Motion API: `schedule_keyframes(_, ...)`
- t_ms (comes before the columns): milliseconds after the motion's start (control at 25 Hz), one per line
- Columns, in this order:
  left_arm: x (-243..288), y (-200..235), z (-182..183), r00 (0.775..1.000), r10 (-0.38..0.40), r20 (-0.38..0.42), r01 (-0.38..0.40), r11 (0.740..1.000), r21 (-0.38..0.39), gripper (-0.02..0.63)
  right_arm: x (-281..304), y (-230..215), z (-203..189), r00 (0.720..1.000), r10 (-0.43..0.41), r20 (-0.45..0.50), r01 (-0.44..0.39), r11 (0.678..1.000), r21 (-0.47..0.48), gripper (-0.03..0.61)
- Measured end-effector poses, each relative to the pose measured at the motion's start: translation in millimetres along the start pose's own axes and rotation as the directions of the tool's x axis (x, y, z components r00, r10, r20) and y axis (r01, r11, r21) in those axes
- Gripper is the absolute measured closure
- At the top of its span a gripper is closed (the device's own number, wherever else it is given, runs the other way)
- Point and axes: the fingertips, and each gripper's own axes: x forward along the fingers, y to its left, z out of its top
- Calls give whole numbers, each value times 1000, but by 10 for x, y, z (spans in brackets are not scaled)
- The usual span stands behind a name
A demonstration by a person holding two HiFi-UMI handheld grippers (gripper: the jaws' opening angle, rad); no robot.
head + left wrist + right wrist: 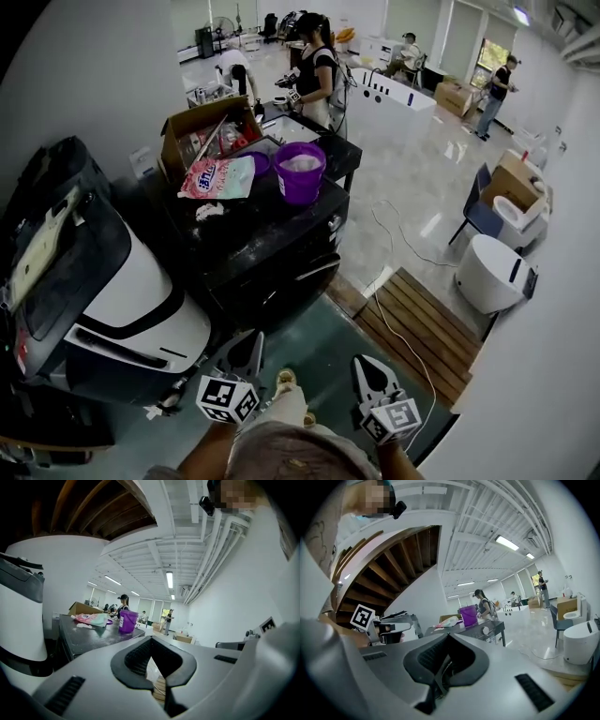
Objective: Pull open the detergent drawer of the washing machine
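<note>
Purple plastic bucket [300, 172] stands on the black washing machine [258, 239], pale stuff inside. Left gripper [247, 349] and right gripper [367, 372]: jaws pressed together, empty.

— What stands around the washing machine [272, 253]?
— The floor [328, 342] before its front lies open. A white appliance [131, 300] stands close at its left side, a wooden platform [417, 323] lies to its right, and a purple bucket [300, 172] and pouch [218, 176] crowd its top.
</note>
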Motion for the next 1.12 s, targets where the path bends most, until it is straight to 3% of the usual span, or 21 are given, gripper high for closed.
schedule_keyframes(320, 430, 304, 75, 998, 64, 14, -64, 997, -31, 595, 647, -175, 198, 997, 83, -6, -83, 996, -44, 577)
schedule_keyframes(520, 666, 622, 174, 992, 124, 29, -123, 991, -49, 595, 1162, -157, 312, 986, 154, -64, -158, 986, -55, 577)
schedule_keyframes(880, 897, 1123, 376, 975, 220, 36, -217, 974, -71, 595, 1949, -160, 445, 964, 256, -69, -260, 965, -46, 577)
schedule_keyframes(1120, 1015, 1346, 298, 963, 269, 6, -267, 958, -108, 595, 2281, -173, 469, 949, 295, -111, -302, 952, -47, 577)
